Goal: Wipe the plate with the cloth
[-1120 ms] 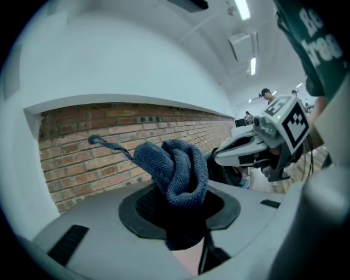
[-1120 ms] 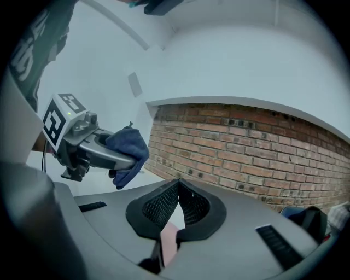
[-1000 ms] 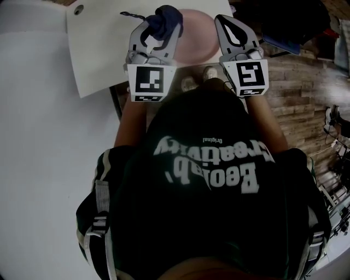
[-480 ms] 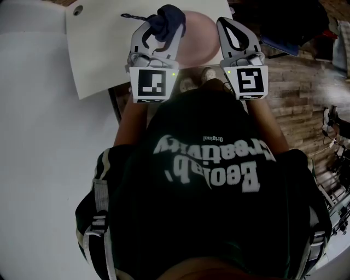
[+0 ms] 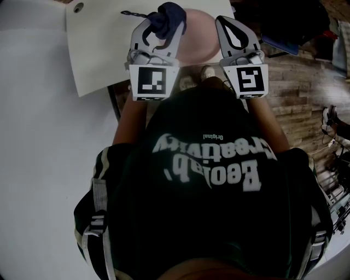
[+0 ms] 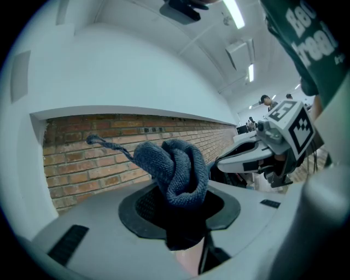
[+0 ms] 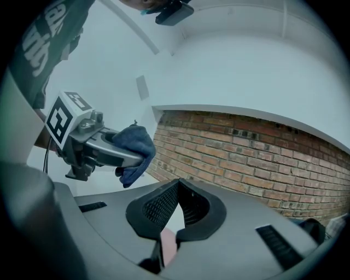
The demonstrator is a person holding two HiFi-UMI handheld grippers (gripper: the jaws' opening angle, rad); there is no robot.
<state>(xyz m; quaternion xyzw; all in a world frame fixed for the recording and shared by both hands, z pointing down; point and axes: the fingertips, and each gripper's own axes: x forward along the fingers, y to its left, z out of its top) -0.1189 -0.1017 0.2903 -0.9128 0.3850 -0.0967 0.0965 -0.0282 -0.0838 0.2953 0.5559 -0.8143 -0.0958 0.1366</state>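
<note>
Head view: left gripper (image 5: 160, 26) has its fingers clamped on the bunched blue cloth (image 5: 168, 15), held over the 10 o'clock rim of the pink plate (image 5: 197, 39). Plate lies on the white table (image 5: 98, 54) at 12 o'clock. Right gripper (image 5: 229, 24), fingers pressed together and empty, sits at the plate's 3 o'clock edge.
</note>
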